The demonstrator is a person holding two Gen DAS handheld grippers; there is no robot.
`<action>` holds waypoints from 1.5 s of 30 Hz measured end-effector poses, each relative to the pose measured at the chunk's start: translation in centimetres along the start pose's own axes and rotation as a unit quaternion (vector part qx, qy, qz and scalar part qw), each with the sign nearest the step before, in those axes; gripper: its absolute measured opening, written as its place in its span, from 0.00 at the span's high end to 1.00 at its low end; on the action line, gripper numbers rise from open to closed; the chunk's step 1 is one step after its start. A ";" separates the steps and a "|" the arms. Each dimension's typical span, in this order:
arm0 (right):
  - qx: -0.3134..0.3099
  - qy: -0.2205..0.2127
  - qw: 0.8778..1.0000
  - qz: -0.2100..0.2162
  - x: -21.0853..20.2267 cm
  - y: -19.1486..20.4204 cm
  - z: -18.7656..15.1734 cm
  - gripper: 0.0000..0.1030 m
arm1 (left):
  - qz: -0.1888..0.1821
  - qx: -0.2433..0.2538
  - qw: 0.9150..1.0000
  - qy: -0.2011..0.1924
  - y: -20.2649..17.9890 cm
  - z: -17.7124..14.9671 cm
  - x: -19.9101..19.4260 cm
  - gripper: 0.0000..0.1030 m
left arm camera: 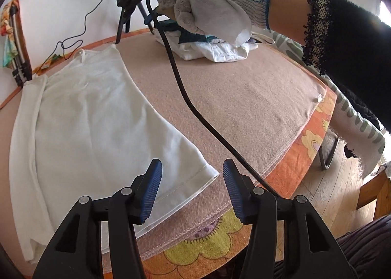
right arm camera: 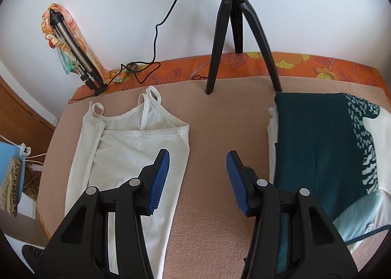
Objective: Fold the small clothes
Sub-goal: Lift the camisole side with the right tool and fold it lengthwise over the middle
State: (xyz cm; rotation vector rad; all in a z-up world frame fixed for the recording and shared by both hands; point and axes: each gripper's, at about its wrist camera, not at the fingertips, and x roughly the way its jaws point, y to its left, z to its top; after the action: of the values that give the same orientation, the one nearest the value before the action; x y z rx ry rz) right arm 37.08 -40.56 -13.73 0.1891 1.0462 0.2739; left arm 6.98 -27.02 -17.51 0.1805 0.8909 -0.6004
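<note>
While one pink blanket (right arm camera: 207, 205) covers the surface, one white camisole (right arm camera: 127, 151) lies flat toward its left edge and one pile of clothes (right arm camera: 317, 156) toward the right edge. Both the left gripper (left arm camera: 191, 183) and right gripper (right arm camera: 198, 176) stand half open, holding nothing.

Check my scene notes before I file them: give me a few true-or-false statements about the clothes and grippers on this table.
1. The white camisole lies flat on the pink blanket. True.
2. The left gripper is clamped on the camisole's hem. False: its jaws stand open, nothing between them.
3. The right gripper holds the teal garment. False: it is open and empty above bare blanket.
4. A black tripod stands at the table's far edge. True.
5. One side of the camisole is folded inward. True.
</note>
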 end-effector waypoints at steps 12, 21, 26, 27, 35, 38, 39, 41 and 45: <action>0.006 0.050 0.999 0.008 9.6 1.6 1.6 0.59 | -0.033 -0.118 0.991 -0.049 2.7 -1.6 -0.5 0.99; -0.014 0.036 0.999 -0.031 8.1 4.3 3.1 0.95 | -0.032 -0.159 0.982 -0.094 4.7 -2.5 -3.9 0.99; -0.038 0.034 0.997 -0.050 6.8 7.8 4.3 0.96 | -0.011 -0.183 0.975 -0.126 6.5 -3.7 -6.2 0.99; -0.048 0.033 0.997 -0.058 6.7 8.8 4.4 0.96 | -0.009 -0.189 0.974 -0.128 6.9 -3.8 -6.5 0.99; -0.097 0.042 0.990 -0.094 8.6 17.0 4.7 0.96 | 0.015 -0.236 0.960 -0.148 10.4 -6.2 -9.0 0.99; -0.117 0.051 0.987 -0.097 10.1 20.0 4.9 0.96 | 0.022 -0.247 0.958 -0.146 11.3 -7.1 -9.3 0.99; -0.123 0.056 0.986 -0.102 10.8 20.9 5.0 0.96 | 0.025 -0.247 0.958 -0.145 11.6 -7.4 -9.4 0.99; -0.130 0.066 0.983 -0.107 12.2 22.4 5.0 0.96 | 0.028 -0.255 0.956 -0.144 12.2 -8.0 -9.6 0.99; -0.144 0.076 0.981 -0.106 14.6 24.7 4.8 0.96 | 0.041 -0.256 0.956 -0.138 13.1 -8.8 -9.6 0.99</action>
State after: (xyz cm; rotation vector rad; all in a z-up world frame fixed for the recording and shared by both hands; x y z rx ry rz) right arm 44.90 -12.69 -16.47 -0.2056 1.1555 0.2464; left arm 3.83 -8.86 -16.84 -0.3277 0.7345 -0.2927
